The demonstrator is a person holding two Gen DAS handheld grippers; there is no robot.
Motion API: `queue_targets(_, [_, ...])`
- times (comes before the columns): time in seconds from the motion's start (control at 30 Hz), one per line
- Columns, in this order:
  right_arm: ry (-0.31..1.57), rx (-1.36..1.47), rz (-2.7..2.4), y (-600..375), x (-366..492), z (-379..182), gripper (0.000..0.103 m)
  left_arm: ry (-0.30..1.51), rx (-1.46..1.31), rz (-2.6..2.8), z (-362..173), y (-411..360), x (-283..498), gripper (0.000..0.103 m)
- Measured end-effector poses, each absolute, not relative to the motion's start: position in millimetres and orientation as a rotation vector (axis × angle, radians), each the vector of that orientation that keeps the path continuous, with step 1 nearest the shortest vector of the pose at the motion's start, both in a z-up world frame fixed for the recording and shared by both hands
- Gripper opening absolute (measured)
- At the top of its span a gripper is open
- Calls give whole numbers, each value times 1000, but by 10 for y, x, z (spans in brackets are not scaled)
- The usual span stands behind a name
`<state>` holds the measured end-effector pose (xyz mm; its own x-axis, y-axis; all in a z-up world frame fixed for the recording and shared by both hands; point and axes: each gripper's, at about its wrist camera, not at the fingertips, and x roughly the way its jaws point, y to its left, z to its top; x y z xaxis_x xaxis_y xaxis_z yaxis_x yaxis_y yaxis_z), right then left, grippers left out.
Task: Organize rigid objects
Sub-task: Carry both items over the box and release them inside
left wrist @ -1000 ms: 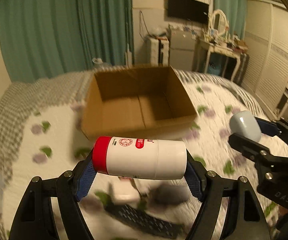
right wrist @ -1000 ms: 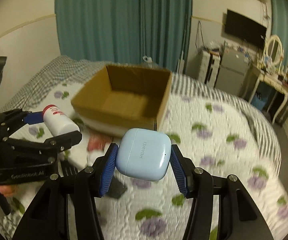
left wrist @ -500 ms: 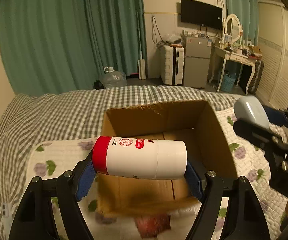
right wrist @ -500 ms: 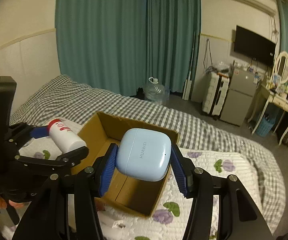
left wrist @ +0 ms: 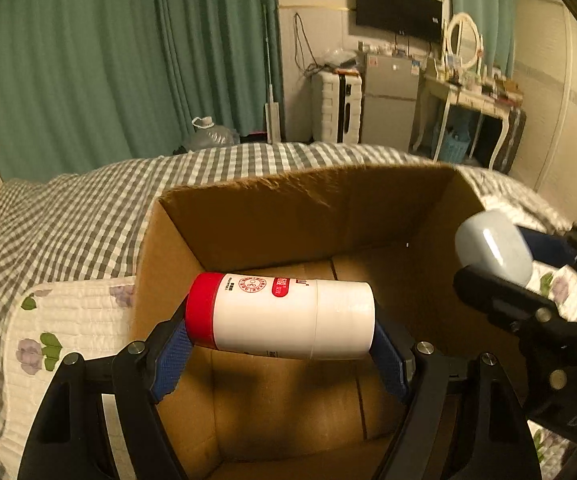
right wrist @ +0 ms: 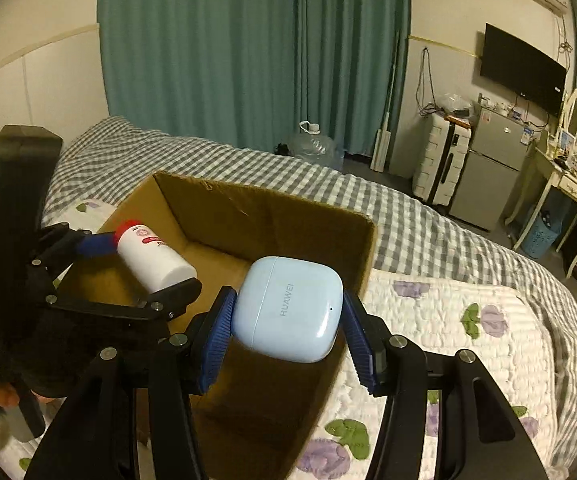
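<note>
My left gripper [left wrist: 280, 344] is shut on a white bottle with a red cap [left wrist: 284, 315], held sideways over the open cardboard box [left wrist: 288, 208]. My right gripper [right wrist: 288, 320] is shut on a pale blue earbud case [right wrist: 288, 312], held over the box's near right part [right wrist: 272, 216]. The bottle also shows in the right wrist view [right wrist: 152, 256], and the case in the left wrist view [left wrist: 492, 244]. The box's inside shows only bare cardboard where visible.
The box stands on a bed with a floral quilt [right wrist: 468, 320] and a grey checked blanket [left wrist: 68, 220]. Green curtains [right wrist: 248, 60], a water jug [right wrist: 312, 146], a fridge [right wrist: 488, 168] and a dressing table [left wrist: 476, 100] stand beyond the bed.
Both grippers have moved forward and down toward the box with their objects; the box now fills the views and both objects hang over its opening.
</note>
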<state>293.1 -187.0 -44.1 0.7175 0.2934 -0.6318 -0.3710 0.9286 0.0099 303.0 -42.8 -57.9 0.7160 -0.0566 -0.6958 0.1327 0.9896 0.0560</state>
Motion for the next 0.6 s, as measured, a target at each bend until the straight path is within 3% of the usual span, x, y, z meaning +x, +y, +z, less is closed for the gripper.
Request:
queue_targets(0.1, [662,-115,365,-1866,2948,-432,53,778,104,-101,-585,-408,3031,81])
queue_targets(0.13, [662,-113,366,-1869,2956,-427,65,780,106,-105,-582,-412,3029,81])
queue_targets(0.17, [668,-111,370,-1867,2971,-414,85,782,108,-102,-580,-407,3023,81])
queue_targets(0.2, [664,-108,366,-1873,2972,-392,88,782,111,-105,-574,-404,3011,81])
queue_targets(0.6, [730,-77,544,-1697,3075,-322,88,731,153,-188,-527,-518,2870,81])
